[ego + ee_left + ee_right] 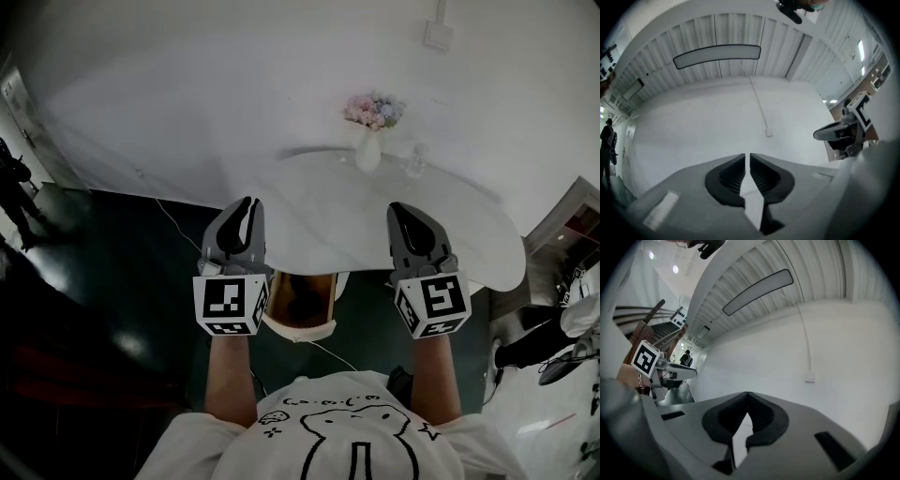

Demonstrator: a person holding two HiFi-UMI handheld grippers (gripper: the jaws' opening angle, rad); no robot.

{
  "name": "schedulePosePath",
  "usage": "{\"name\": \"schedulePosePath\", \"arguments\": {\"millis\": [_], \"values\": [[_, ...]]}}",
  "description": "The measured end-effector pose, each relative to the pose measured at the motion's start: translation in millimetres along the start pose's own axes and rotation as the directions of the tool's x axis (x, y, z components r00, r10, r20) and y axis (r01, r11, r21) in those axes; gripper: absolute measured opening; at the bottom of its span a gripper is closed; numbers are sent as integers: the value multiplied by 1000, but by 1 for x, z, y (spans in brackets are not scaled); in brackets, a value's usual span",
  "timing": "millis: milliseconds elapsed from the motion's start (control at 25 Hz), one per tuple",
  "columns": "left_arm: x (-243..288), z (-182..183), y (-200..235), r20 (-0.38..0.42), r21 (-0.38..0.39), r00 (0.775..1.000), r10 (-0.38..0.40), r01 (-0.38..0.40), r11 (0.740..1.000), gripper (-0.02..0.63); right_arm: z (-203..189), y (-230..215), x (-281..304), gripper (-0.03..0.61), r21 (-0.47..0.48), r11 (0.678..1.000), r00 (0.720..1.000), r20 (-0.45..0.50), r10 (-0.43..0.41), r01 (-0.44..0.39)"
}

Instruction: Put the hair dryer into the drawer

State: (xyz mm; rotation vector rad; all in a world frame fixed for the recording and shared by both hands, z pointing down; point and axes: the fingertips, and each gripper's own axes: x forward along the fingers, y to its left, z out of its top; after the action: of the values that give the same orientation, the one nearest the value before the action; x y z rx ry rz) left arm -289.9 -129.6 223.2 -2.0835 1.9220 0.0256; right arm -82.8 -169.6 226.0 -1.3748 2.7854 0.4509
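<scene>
No view shows the hair dryer, so its look and place cannot be told. The left gripper and right gripper are held side by side, jaws pressed together on nothing, over a white table with a flower vase.

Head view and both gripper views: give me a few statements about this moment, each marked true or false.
1. A white vase of pastel flowers stands on the white oval table. True.
2. The right hand-held gripper holds a hair dryer. False: its jaws meet at the tips on nothing.
3. The left hand-held gripper has nothing between its jaws. True.
4. Both grippers rest on the table top. False: both are held up in the air, pointing at the white wall.
</scene>
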Motion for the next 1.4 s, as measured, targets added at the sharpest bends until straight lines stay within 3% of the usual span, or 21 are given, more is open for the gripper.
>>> {"name": "schedulePosePath", "arguments": {"millis": [80, 280, 1400], "values": [[-3, 9, -1, 30, 27, 999, -10, 10, 1000, 18, 4, -1, -2, 2, -5, 1000, 1000, 12, -6, 6], [-5, 26, 1, 62, 92, 998, -2, -3, 996, 18, 12, -6, -5, 2, -11, 1000, 999, 30, -25, 25], [-28, 40, 20, 79, 98, 995, 55, -63, 993, 20, 17, -8, -14, 2, -32, 999, 998, 55, -40, 41]]}}
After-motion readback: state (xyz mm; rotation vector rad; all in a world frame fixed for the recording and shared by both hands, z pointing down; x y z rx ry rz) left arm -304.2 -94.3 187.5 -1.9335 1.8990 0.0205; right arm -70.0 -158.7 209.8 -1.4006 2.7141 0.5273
